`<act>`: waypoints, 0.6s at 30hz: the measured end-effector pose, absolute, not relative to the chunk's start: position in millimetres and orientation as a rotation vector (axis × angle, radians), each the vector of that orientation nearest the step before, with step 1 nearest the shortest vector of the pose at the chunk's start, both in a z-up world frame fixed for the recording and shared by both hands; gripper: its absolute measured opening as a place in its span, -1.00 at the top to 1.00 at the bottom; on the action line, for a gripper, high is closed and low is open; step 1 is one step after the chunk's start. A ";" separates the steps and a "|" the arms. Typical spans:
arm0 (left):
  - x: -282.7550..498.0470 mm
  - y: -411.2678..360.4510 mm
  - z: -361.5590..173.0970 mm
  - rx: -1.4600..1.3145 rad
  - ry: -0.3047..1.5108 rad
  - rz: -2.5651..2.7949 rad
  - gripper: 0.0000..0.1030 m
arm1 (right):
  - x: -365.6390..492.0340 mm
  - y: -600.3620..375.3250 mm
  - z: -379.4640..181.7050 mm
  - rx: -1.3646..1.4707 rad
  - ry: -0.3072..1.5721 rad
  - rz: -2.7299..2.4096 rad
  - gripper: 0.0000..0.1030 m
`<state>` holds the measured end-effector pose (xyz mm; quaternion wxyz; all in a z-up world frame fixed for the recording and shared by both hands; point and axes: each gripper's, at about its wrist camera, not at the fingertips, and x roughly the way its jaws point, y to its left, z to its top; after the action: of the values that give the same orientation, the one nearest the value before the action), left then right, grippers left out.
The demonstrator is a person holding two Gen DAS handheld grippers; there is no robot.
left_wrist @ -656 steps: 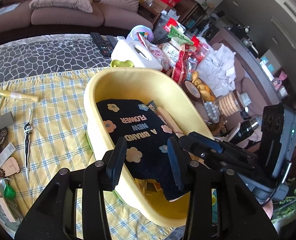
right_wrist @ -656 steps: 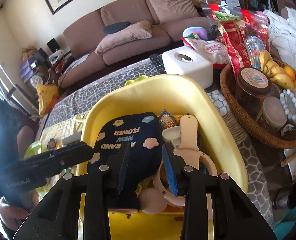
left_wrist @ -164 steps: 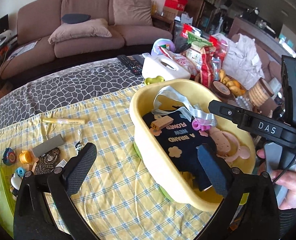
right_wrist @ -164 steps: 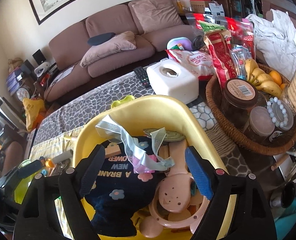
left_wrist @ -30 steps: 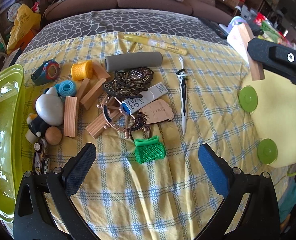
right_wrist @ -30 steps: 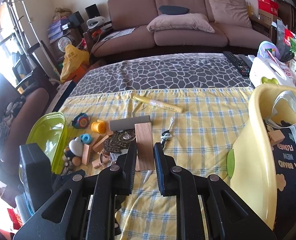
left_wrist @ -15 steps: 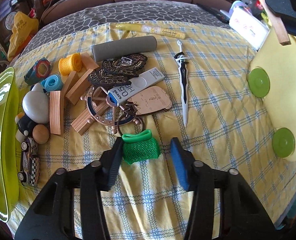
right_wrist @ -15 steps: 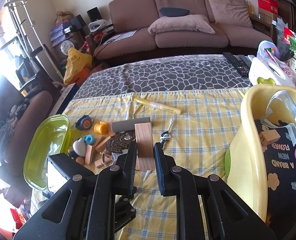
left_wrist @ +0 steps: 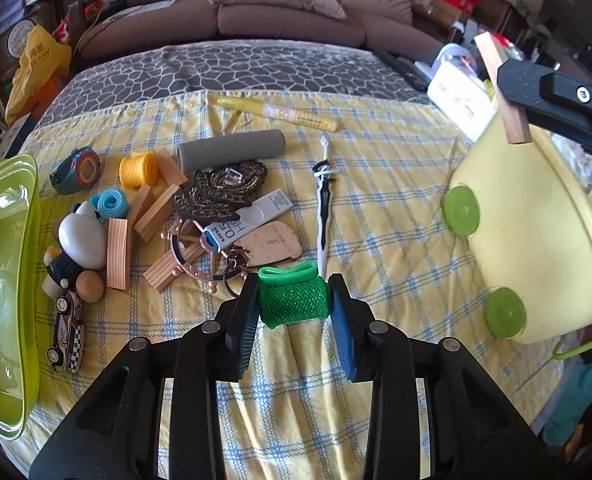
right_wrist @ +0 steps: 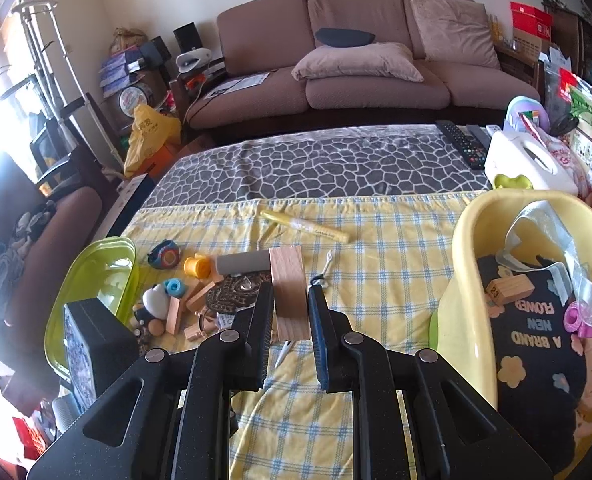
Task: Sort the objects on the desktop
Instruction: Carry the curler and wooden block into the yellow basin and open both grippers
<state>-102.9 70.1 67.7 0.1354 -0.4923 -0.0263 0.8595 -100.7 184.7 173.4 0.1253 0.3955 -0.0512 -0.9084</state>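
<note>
My left gripper (left_wrist: 293, 294) is shut on a green mesh roll (left_wrist: 293, 306), held low over the yellow checked cloth (left_wrist: 376, 184). My right gripper (right_wrist: 290, 292) is shut on a flat wooden block (right_wrist: 287, 272), which stands upright between the pads. That same block (left_wrist: 500, 88) shows at the upper right of the left wrist view, above the yellow tub (left_wrist: 536, 240). The tub (right_wrist: 468, 248) holds a dark flowered cloth (right_wrist: 536, 344), a ribbon and a small wooden block.
A lime green tray (left_wrist: 3, 280) lies at the left edge. Beside it sit several wooden blocks (left_wrist: 117, 254), a grey cylinder (left_wrist: 231, 150), a yellow tube (left_wrist: 279, 114), a toy sword (left_wrist: 323, 204), a toy car (left_wrist: 65, 330) and a penguin figure (left_wrist: 77, 240). Snack bags and a white box (right_wrist: 528, 164) crowd the back right.
The left jaws, wide apart a second ago, have closed on the green mesh roll and lifted slightly. The right gripper has risen a little, still holding the wooden block.
</note>
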 end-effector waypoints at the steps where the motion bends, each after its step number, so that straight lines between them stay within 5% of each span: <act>1: -101.6 69.9 73.2 -1.407 -0.086 2.491 0.39 | -99.4 187.9 177.7 1.140 -0.149 -2.657 0.67; 18: -92.5 105.7 135.7 -1.213 -0.136 2.431 0.39 | -82.3 297.8 208.0 1.134 -0.286 -2.822 0.67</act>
<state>-92.5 105.7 135.7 0.2090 -0.4360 -0.0490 0.8739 -82.3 297.8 208.0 0.0432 0.3709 -0.0936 -0.9230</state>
